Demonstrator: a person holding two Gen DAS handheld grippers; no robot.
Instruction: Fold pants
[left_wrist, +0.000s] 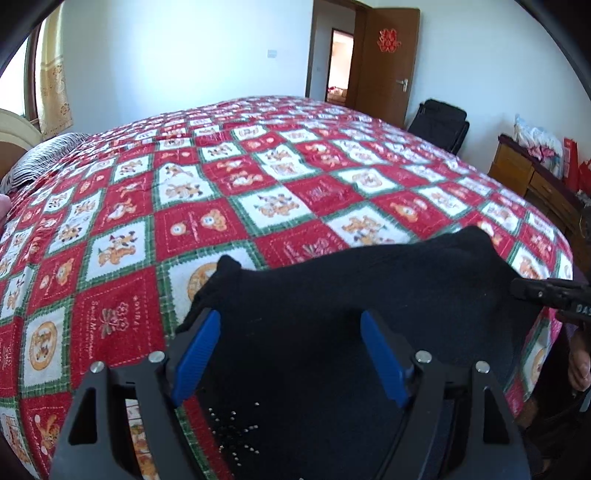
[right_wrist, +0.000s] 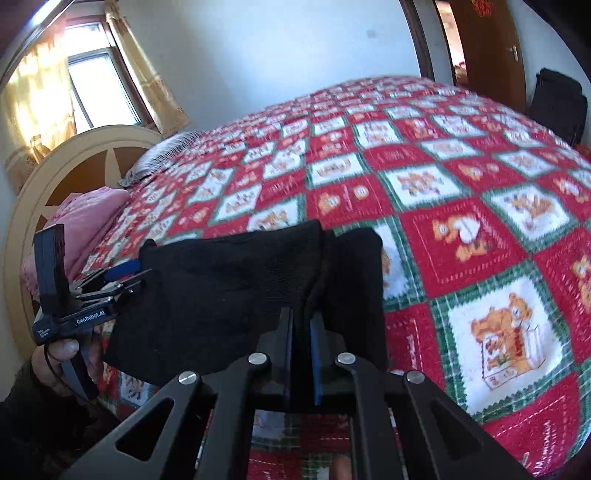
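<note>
Left wrist view: left gripper (left_wrist: 288, 354), black frame with blue ribbed pads (left_wrist: 195, 354), jaws standing wide apart over black knit pants (left_wrist: 369, 295); dark cloth lies between the pads, neither pad pressing on it. Pants lie at the near edge of a red, white and green checked blanket (left_wrist: 221, 177) with cartoon bear panels, which covers the bed. Small rows of silver studs (left_wrist: 236, 424) show on the cloth near the lower edge.

Right wrist view: right gripper (right_wrist: 301, 325), same make, jaws drawn together and clamped on a bunched fold of the pants. Left gripper appears at the left edge, held in a person's hand (right_wrist: 62, 354).

Surroundings: brown wooden door (left_wrist: 388, 62), ajar; cream and brown rounded headboard (right_wrist: 74, 162); yellow curtains (right_wrist: 40, 92).
</note>
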